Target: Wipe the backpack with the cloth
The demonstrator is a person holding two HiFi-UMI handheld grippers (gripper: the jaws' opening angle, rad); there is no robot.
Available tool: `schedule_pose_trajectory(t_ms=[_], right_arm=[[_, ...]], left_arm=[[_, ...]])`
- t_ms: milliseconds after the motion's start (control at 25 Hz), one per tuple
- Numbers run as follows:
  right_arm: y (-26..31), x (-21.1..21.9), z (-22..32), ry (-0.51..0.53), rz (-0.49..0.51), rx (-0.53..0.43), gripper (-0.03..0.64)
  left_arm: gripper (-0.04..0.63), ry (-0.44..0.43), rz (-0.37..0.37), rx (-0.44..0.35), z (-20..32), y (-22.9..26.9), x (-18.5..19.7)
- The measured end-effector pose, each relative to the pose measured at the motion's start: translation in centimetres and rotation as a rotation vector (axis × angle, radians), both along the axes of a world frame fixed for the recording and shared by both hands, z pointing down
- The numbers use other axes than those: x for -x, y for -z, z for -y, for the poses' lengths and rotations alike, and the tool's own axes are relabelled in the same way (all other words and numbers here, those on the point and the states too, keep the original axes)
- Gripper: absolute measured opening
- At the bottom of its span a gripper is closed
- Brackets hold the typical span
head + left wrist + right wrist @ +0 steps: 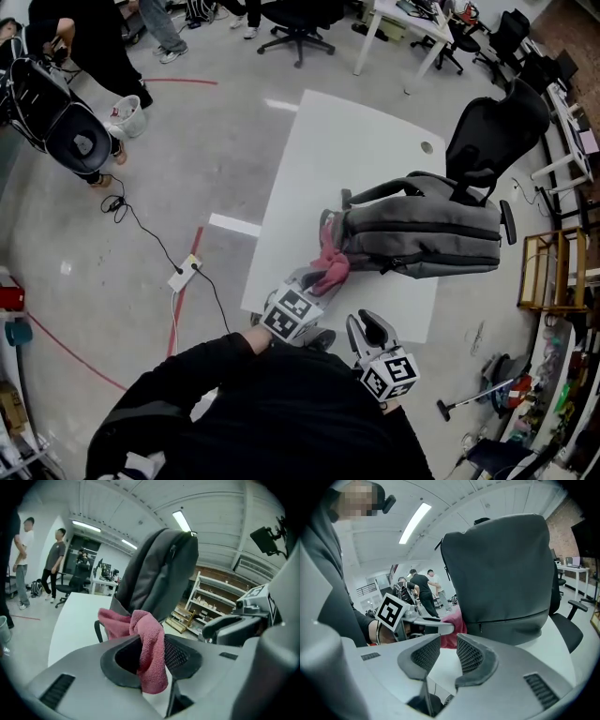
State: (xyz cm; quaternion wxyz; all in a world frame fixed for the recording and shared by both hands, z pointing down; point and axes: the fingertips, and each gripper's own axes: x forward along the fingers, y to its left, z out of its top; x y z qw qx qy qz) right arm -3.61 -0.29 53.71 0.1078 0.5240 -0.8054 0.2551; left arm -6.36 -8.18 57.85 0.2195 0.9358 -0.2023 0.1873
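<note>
cloth (333, 265): soft, light, limp; clamped in left gripper (314, 283) jaws.
backpack (427, 234): floppy, bulky, likely shifts; best braced from above.
right gripper (443, 656): jaws apart, empty.

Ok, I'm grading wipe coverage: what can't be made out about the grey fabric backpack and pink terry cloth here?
- The grey fabric backpack: its face on the white table, all views, hidden by its own body.
- Stains: head view, too small.
- Whether the pink terry cloth touches the backpack: head view, they overlap; left gripper view, the cloth covers the spot.
</note>
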Motion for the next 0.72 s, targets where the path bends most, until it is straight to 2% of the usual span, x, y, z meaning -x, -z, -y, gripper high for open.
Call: schedule_pose_trajectory(t_ms=[160,480,720], right_arm=[[-0.1,-0.2,-0.1,-0.005,0.001,0.005,0.114],[-0.8,-0.7,-2.0,-0.013,-0.002,-0.001,0.114],[-0.1,-0.9,-0.7,-0.021,-0.002,0.005,0.114]], left_arm=[[0.123,-0.018,0.031,0.047,0.0,-1.8,-0.3],[0.123,0.046,-0.015,-0.071,4.7,2.8,-0.4],[0.123,0.146,-0.038,-0.064,9.6,4.3,1.4]])
